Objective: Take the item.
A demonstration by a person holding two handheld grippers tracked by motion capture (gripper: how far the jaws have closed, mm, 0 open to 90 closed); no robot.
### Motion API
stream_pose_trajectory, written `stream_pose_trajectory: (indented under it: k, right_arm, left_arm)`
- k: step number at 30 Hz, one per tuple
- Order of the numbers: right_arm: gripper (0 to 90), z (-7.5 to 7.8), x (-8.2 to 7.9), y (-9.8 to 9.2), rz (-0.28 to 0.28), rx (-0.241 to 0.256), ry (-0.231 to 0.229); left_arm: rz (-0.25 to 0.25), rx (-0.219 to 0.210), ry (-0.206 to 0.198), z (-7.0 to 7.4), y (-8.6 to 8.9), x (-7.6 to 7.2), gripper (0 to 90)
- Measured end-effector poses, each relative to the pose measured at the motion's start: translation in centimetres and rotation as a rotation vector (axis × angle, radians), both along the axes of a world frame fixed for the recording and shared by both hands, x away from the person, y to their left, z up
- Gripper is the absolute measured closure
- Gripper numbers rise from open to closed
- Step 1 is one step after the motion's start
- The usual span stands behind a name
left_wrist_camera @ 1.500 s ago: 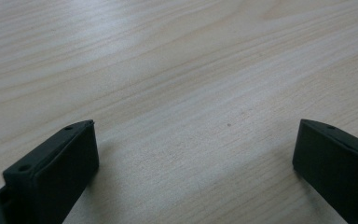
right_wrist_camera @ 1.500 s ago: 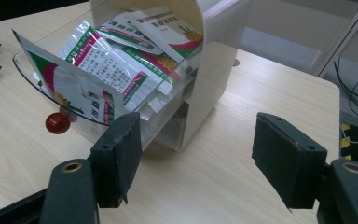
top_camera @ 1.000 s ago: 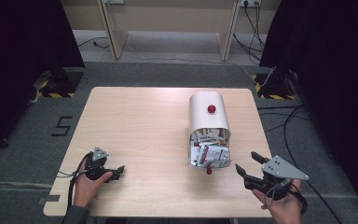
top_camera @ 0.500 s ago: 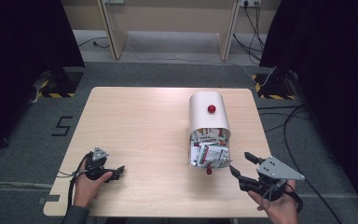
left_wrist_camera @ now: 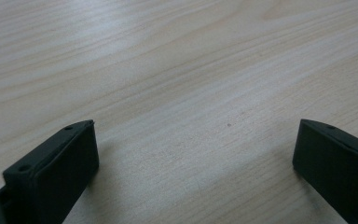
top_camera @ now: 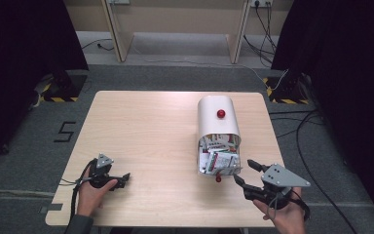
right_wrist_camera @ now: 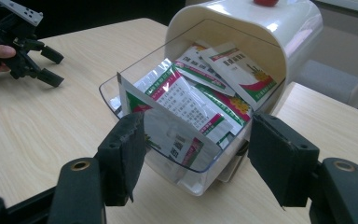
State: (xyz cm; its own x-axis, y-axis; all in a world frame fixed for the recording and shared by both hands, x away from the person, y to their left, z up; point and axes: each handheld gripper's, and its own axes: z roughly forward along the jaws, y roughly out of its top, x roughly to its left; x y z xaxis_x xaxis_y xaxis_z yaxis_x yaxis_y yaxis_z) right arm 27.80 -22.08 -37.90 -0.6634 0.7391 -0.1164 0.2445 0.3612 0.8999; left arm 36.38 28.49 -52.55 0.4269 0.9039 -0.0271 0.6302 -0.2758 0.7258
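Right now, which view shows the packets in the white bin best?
Right gripper view: the packets sit close up, print visible through the clear flap. High view shows them small, at the bin's open end. Left gripper view faces the table.

The wooden surface (top_camera: 141,131) is bright and evenly lit in the high view, while the floor around it is dimmer and both sides fall into deep black. The picture there is a little soft. Small, faint shadows sit under the white container (top_camera: 217,124). In the left gripper view, a pale shine spreads across the top of the wood, the jaws look blurry, and soft shadows lie beside them. In the right gripper view, light glints off the clear tray (right_wrist_camera: 177,154) and the container's white top, and the near jaws are fuzzy.
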Motion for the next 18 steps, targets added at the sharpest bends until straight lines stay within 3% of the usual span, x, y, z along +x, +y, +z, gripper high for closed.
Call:
stream_pose_trajectory:
  k: [18]
  right_arm:
    - [40.0,0.05,0.88,0.94,0.039,-0.006,0.002]
  left_arm:
    - [0.002,-0.002,-0.001,-0.01,-0.01,0.02,0.0]
